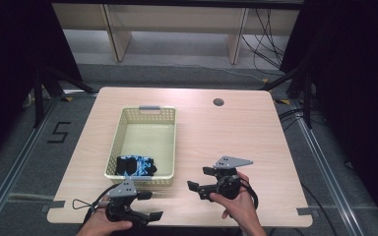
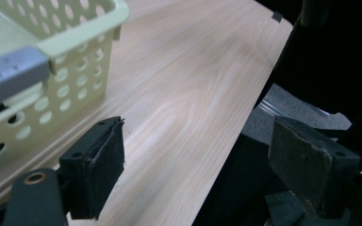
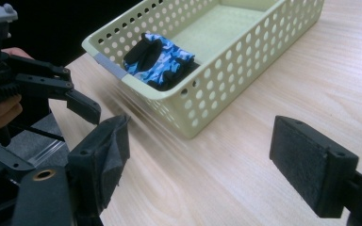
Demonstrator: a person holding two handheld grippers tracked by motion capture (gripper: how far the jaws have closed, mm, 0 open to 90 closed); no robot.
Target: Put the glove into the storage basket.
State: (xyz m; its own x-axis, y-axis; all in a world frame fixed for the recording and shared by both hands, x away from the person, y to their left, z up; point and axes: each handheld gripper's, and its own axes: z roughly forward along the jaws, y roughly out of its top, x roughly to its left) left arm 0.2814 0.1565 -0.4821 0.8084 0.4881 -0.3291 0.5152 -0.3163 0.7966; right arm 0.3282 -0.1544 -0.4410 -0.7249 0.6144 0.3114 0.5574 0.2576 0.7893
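The blue-and-black glove (image 1: 136,165) lies in the basket (image 1: 165,118), beyond both grippers' wide-spread, empty fingers (image 3: 311,169).

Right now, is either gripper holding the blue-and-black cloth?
No, the blue-and-black cloth lies in the basket, while the left gripper and right gripper stand open and empty over the table.

One sign can be read: a black figure "5" (image 1: 59,132), laid out in angular tape strokes on the grey floor (image 1: 24,162) off the left edge of the table (image 1: 236,142), about level with the far end of the basket (image 1: 142,142) (it stands upright as seen in the high view). The basket, the blue patterned cloth (image 1: 137,165) inside it and the table top bear no lettering that can be made out.
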